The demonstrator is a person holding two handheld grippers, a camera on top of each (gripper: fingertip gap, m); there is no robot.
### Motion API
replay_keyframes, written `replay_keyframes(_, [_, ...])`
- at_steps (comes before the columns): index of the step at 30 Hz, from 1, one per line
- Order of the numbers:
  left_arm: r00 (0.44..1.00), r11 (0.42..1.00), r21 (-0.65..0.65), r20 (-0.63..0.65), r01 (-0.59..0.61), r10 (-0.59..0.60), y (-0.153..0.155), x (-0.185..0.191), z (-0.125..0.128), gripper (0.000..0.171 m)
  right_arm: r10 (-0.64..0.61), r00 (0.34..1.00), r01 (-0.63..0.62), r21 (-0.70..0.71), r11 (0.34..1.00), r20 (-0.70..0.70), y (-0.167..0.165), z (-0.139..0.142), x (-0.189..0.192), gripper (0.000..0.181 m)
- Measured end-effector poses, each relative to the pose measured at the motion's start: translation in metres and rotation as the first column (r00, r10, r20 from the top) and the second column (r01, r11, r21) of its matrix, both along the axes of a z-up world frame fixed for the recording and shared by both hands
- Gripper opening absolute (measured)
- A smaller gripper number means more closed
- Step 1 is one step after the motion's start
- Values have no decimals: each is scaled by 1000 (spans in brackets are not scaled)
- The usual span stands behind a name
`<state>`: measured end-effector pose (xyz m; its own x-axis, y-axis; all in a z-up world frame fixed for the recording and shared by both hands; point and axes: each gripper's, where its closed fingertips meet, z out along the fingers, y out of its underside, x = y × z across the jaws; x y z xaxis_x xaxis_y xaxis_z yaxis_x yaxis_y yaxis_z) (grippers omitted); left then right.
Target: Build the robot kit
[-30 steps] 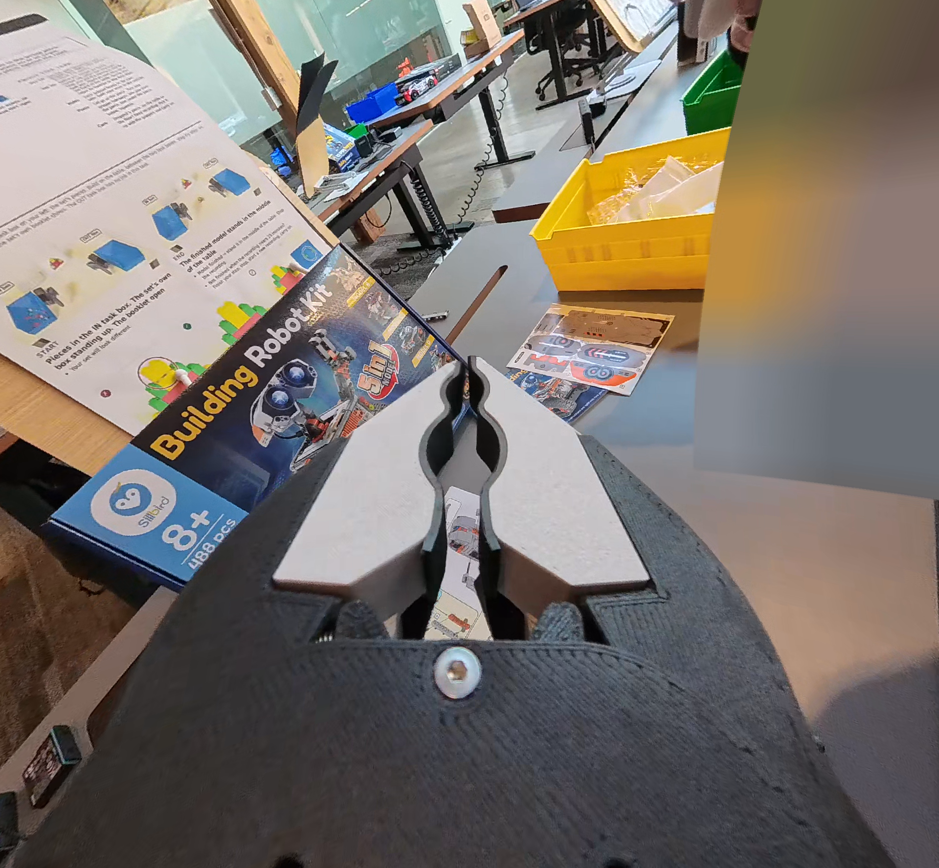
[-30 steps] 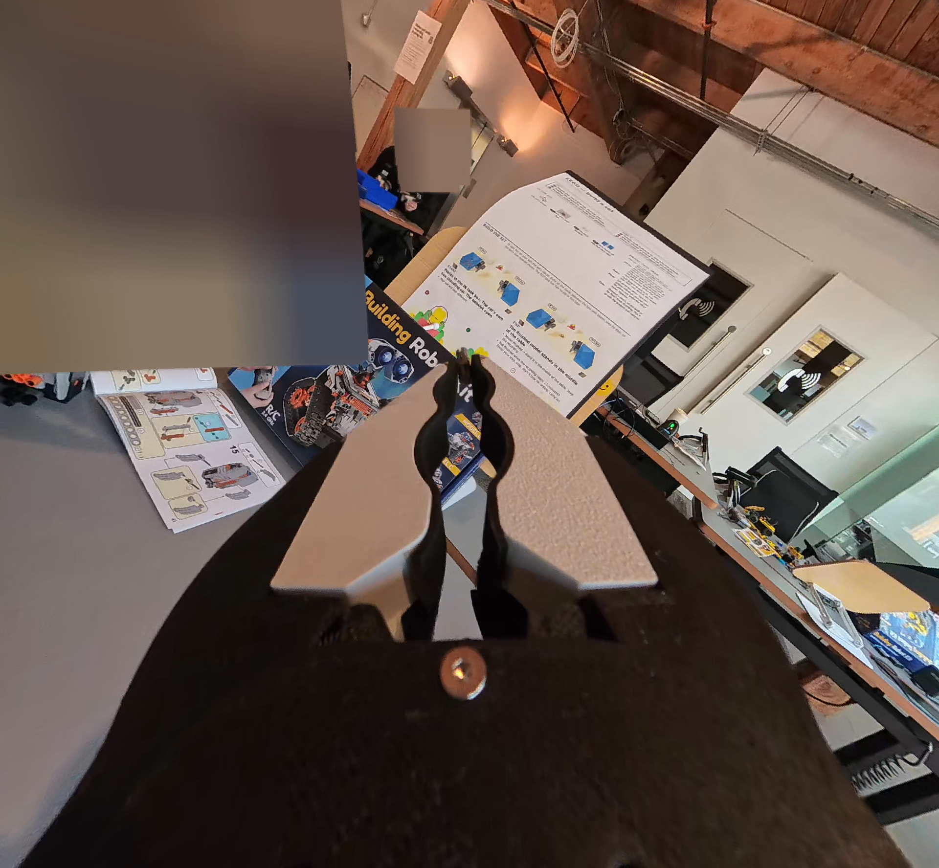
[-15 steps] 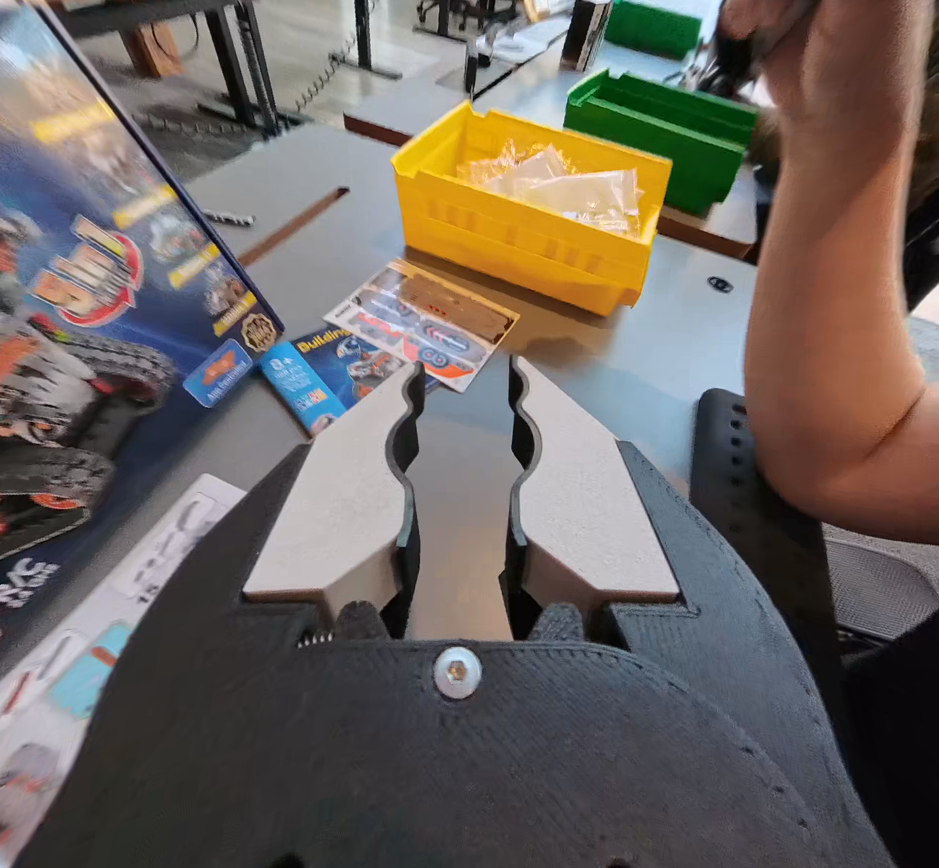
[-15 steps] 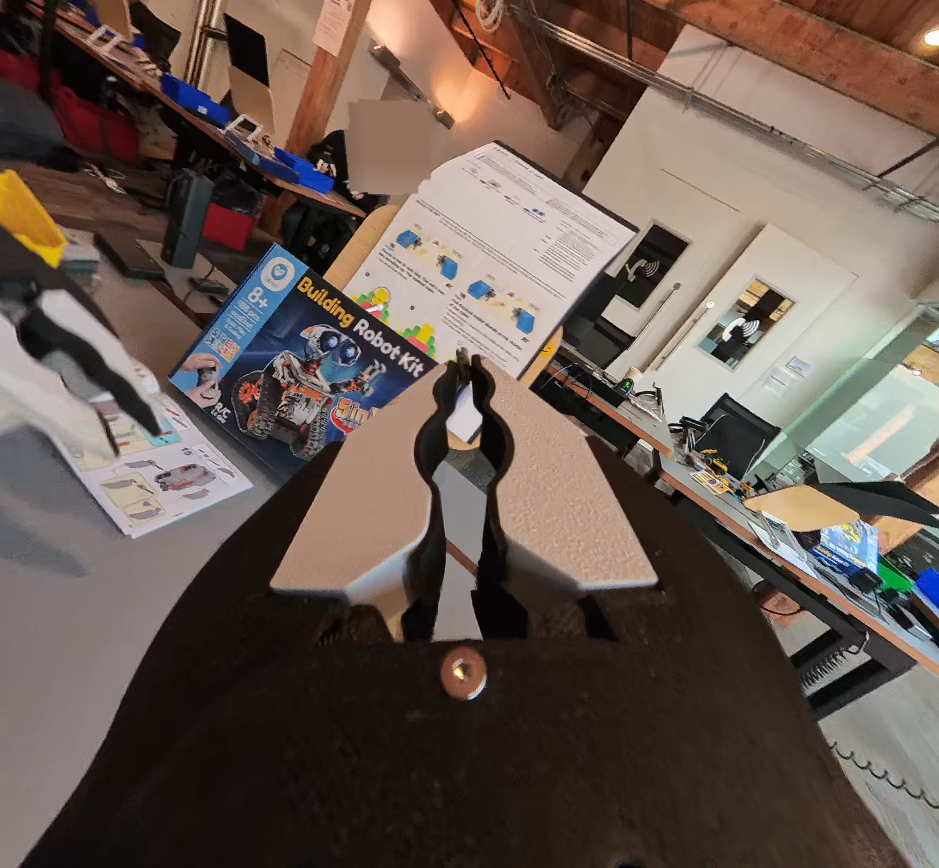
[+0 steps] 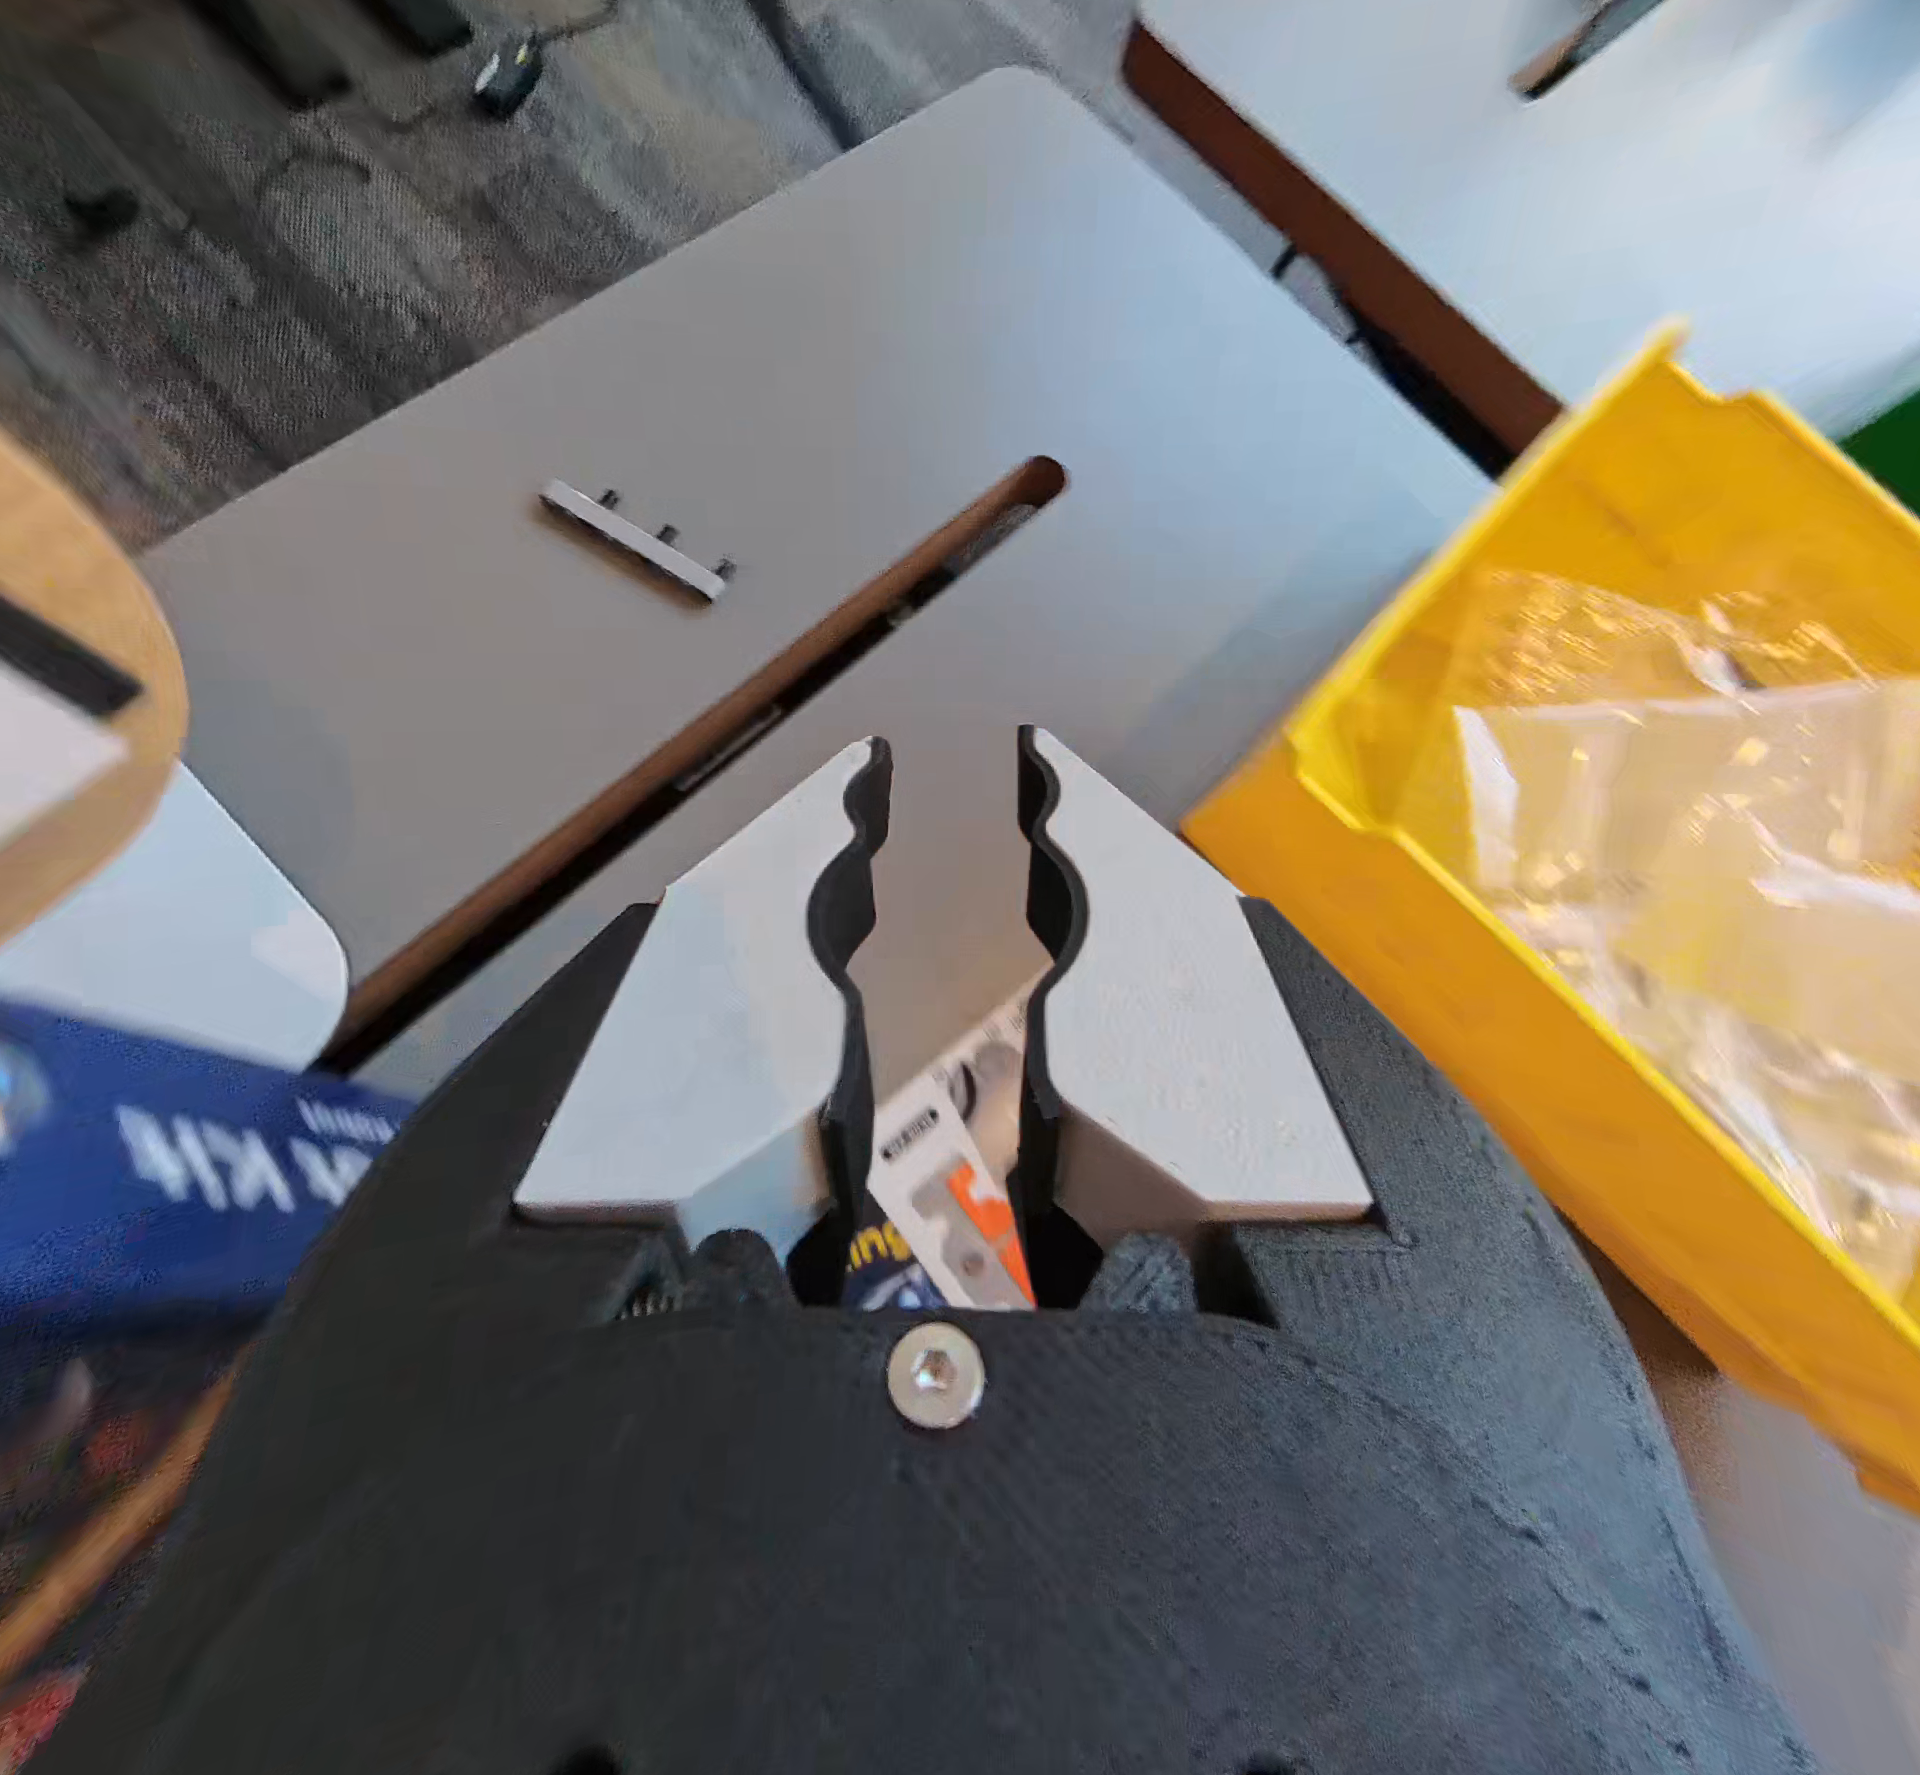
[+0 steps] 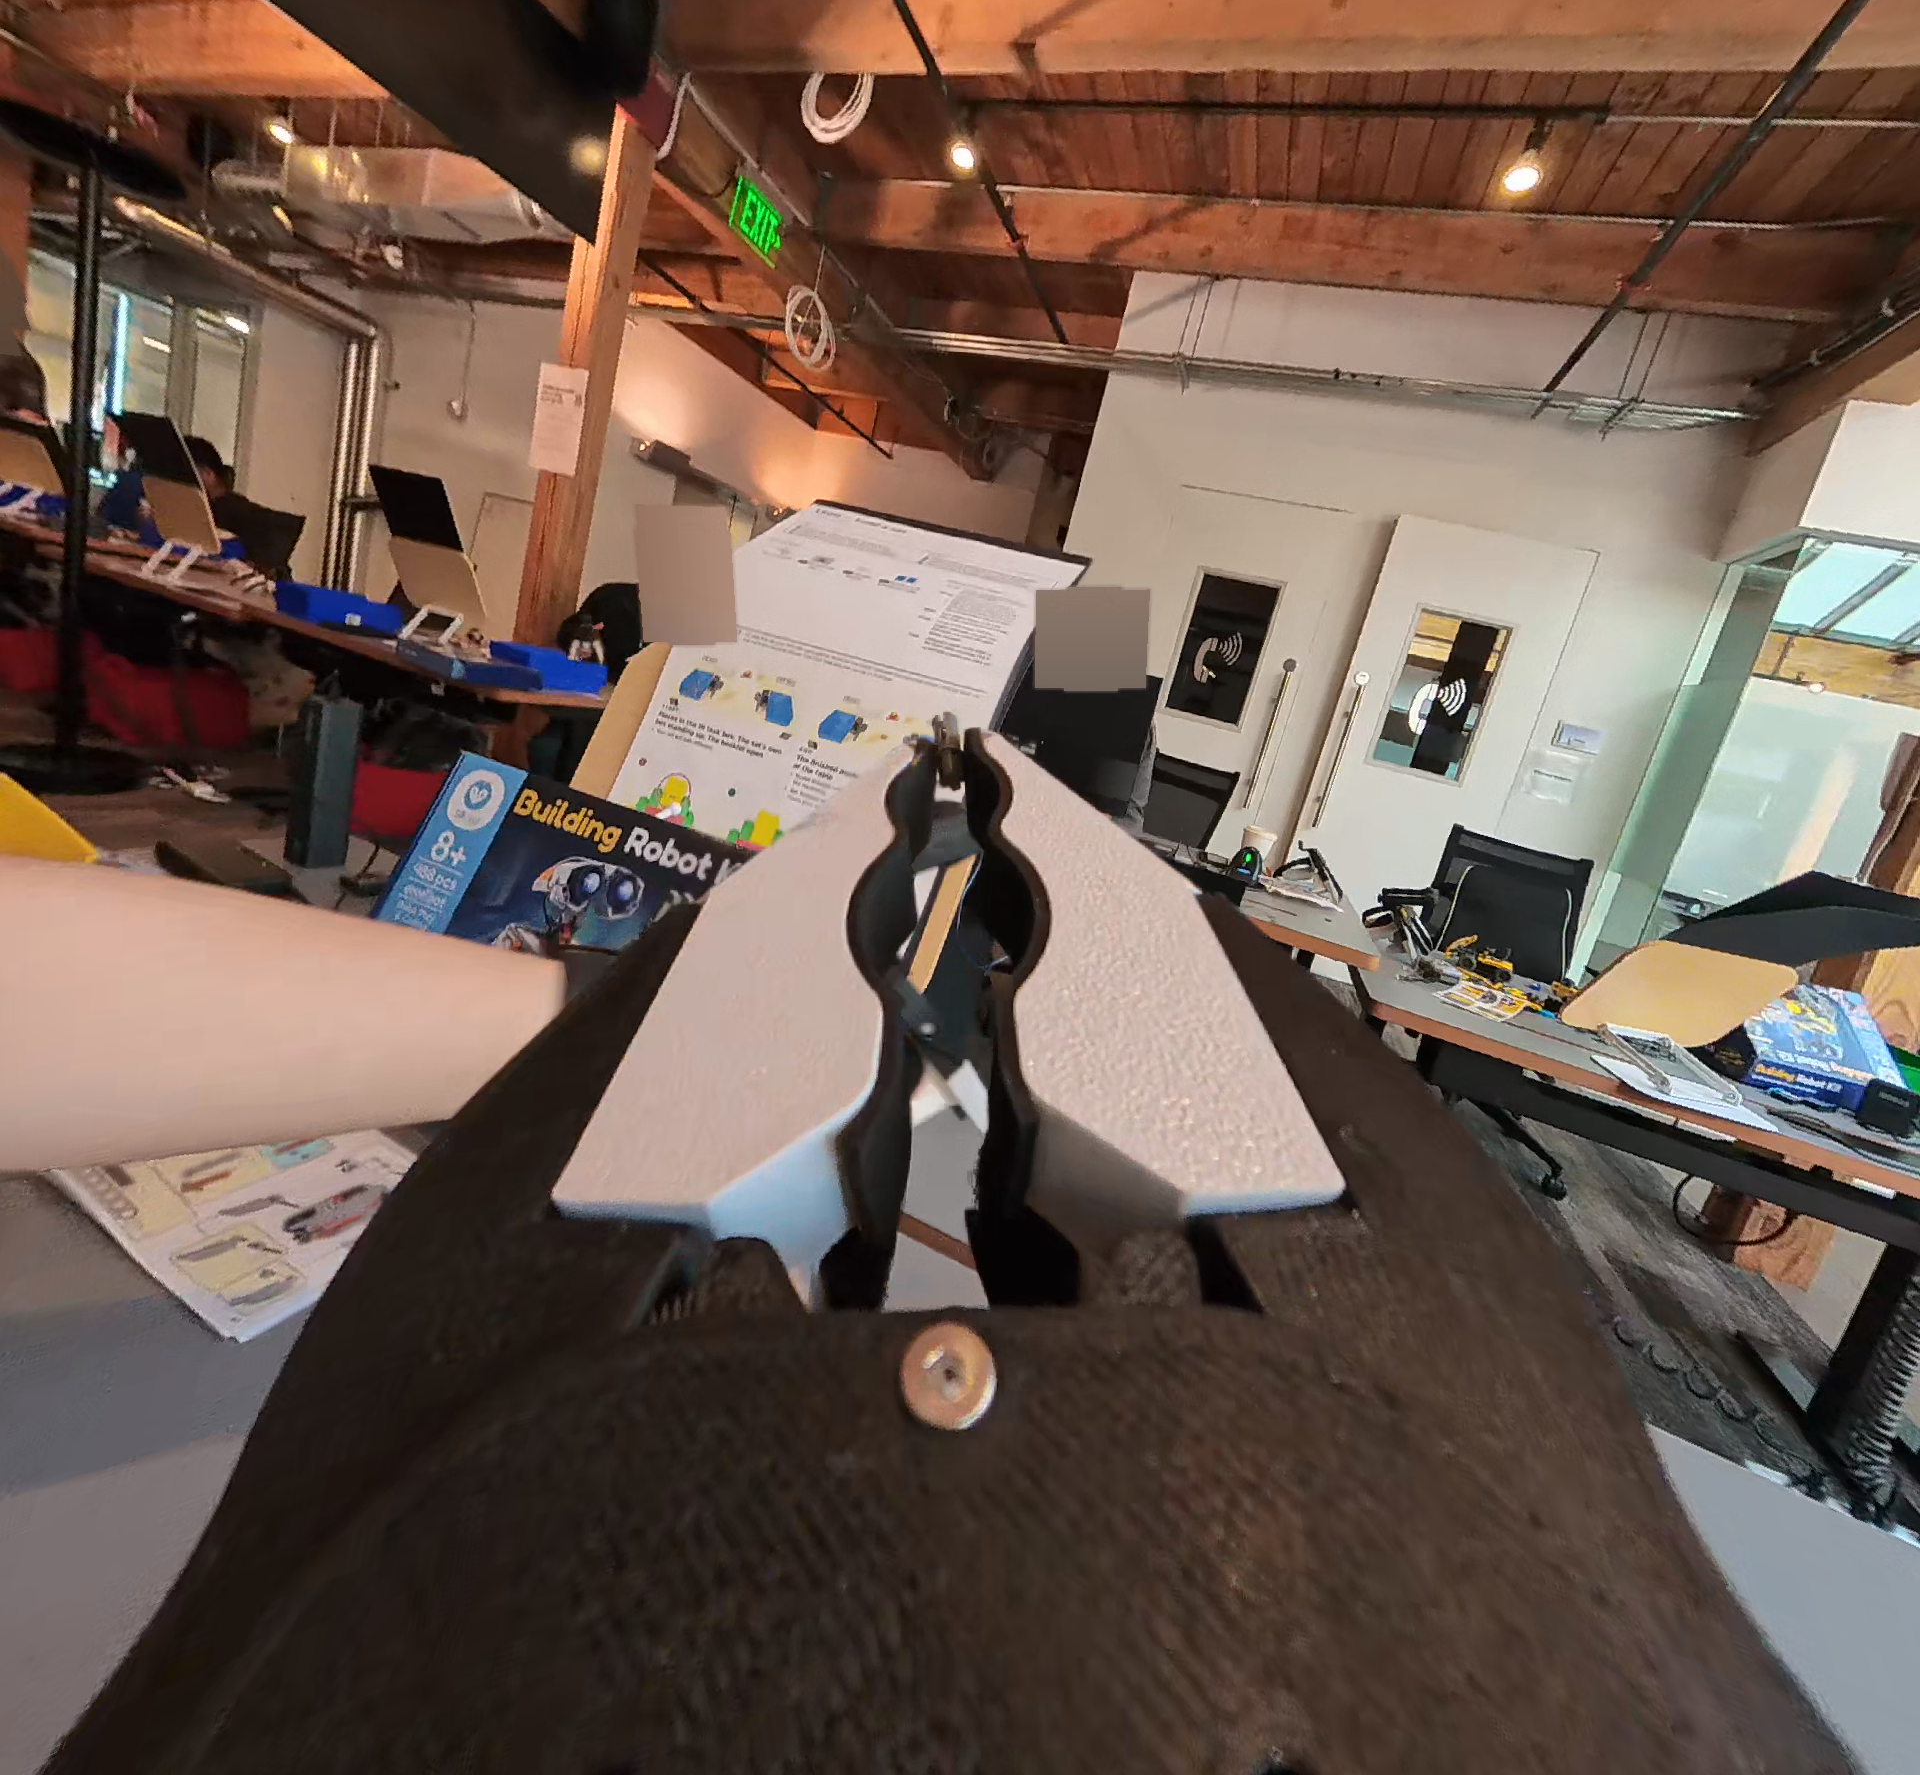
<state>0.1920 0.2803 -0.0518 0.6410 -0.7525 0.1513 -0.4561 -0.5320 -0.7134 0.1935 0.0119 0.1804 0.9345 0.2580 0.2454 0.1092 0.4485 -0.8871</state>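
My left gripper (image 5: 954, 757) is open and empty, held above the grey table (image 5: 727, 395), with a yellow bin (image 5: 1475, 1081) of clear plastic bags (image 5: 1704, 873) close on its right. A sticker sheet (image 5: 961, 1195) shows between its fingers, below it. A blue kit box (image 5: 156, 1195) lies at the lower left. My right gripper (image 6: 948, 751) is shut, with a small dark part (image 6: 945, 757) pinched at its tips. It is raised and points at the blue kit box (image 6: 540, 858) and a printed instruction sheet (image 6: 831, 665) on a stand.
A small grey strip (image 5: 632, 541) and a long slot (image 5: 790, 676) are in the tabletop; the floor lies beyond its far edge. A person's forearm (image 6: 260, 1008) crosses the left of the right wrist view above an open booklet (image 6: 229, 1226). Other desks and chairs stand behind.
My left gripper opened, swung right and tilted down over the table beside the yellow bin. My right gripper stayed shut on the small part and rose to a more level aim.
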Motion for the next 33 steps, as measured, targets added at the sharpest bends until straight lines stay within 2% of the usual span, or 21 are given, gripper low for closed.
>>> replay_keyframes(2, [993,998,-43,-104,-52,48,34,11,-18,25,0,1000,0,11,1000,-8,-3,2,2,4])
replay_keyframes(5, [961,992,-4,-248,-130,125,85,15,-44,21,-9,1000,9,13,1000,0,-3,2,2,4])
replay_keyframes(8, [929,976,-67,-325,-208,176,112,17,-82,21,-12,1000,12,5,1000,-8,-1,-1,6,4])
replay_keyframes(12, [917,937,-191,-332,-294,220,126,23,-110,20,-9,999,9,-4,1000,-36,4,-5,12,4])
replay_keyframes(16, [897,939,-182,-392,-293,204,128,23,-114,22,3,1000,-3,-17,1000,-30,9,-6,8,4])
replay_keyframes(20, [873,929,-219,-456,-299,174,119,19,-128,27,8,1000,-8,-32,999,7,12,-7,-2,4])
replay_keyframes(23, [879,932,-211,-443,-294,177,120,19,-129,20,7,1000,-6,-36,999,26,12,-7,-6,4])
replay_keyframes(25, [876,946,-209,-466,-248,126,117,19,-129,7,17,1000,-16,-33,999,23,11,-6,-7,4])
replay_keyframes(27, [872,956,-196,-479,-217,100,116,17,-128,6,22,1000,-21,-33,999,21,12,-6,-8,4])
replay_keyframes(28, [891,958,-210,-447,-196,84,112,23,-124,6,22,999,-22,-36,999,24,13,-8,-7,4])
replay_keyframes(30, [952,957,-263,-305,-119,34,95,43,-105,6,17,1000,-15,-49,999,24,16,-11,-4,4])
replay_keyframes(32, [992,954,-299,-117,11,-48,61,62,-71,6,24,1000,-24,-47,999,3,17,-12,-1,4])
replay_keyframes(33, [995,951,-297,-22,88,-99,37,66,-50,6,32,999,-32,-47,998,-5,17,-12,-1,4])
